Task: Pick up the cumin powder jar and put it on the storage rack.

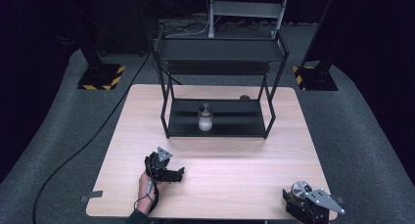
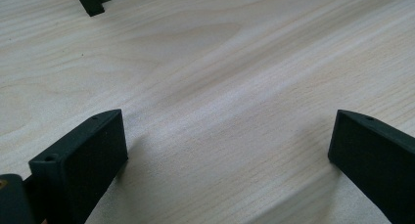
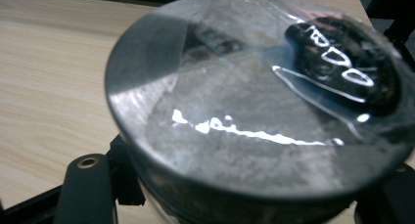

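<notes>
My right gripper sits at the table's front right corner, shut on a jar with a round grey metal lid. In the right gripper view the lid is very close, with clear tape and a dark label on it, and the black jaws stand on either side. A second jar, whitish with a grey lid, stands upright on the lower shelf of the black rack. At front left a hand holds my left gripper. It is open wide over bare wood, with nothing between its fingers.
The black two-tier rack stands at the table's far middle; one foot shows in the left gripper view. A small brown object lies behind the rack. Light wooden table, grey carpet around it, and stand bases with hazard stripes beyond.
</notes>
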`<action>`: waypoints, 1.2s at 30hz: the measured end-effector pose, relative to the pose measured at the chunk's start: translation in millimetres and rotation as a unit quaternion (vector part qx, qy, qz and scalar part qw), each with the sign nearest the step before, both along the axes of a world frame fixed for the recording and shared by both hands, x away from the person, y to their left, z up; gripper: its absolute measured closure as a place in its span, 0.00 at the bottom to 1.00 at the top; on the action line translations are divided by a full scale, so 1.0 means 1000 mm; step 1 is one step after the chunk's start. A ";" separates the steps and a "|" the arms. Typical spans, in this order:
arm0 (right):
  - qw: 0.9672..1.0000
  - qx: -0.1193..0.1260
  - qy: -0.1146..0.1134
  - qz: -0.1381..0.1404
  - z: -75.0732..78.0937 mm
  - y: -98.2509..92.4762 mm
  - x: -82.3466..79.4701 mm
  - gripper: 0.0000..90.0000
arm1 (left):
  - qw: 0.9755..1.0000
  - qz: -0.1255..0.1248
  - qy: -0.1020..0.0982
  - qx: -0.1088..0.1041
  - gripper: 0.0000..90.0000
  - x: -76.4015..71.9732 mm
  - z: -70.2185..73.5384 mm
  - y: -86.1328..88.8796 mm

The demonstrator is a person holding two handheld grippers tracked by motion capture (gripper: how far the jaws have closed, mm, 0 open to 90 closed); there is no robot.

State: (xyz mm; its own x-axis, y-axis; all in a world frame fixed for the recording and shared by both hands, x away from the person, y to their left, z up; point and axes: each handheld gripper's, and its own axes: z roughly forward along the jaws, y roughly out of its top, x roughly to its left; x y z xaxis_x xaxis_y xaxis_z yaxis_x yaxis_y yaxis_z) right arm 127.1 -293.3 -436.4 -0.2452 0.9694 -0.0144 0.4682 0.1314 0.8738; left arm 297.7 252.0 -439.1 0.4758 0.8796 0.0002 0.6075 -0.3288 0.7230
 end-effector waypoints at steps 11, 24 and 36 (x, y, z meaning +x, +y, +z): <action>1.000 0.002 -0.004 0.006 0.004 0.004 0.006 0.34 | 1.000 -0.002 0.000 0.000 0.00 0.000 0.000 0.000; 1.000 0.001 -0.008 0.020 0.010 0.008 0.019 0.34 | 1.000 -0.005 0.000 -0.001 0.00 0.000 0.000 0.001; 0.999 0.000 -0.018 0.033 0.016 0.015 0.032 0.34 | 1.000 -0.005 0.000 -0.001 0.01 0.000 0.000 0.001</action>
State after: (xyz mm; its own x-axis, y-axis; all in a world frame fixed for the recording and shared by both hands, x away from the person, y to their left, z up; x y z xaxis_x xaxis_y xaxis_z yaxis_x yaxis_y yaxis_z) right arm 159.5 -278.4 -420.8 -0.3085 0.9509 -0.0237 0.4262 0.1605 0.8903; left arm 298.0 252.8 -439.2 0.4852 0.8744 -0.0009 0.6036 -0.3342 0.7238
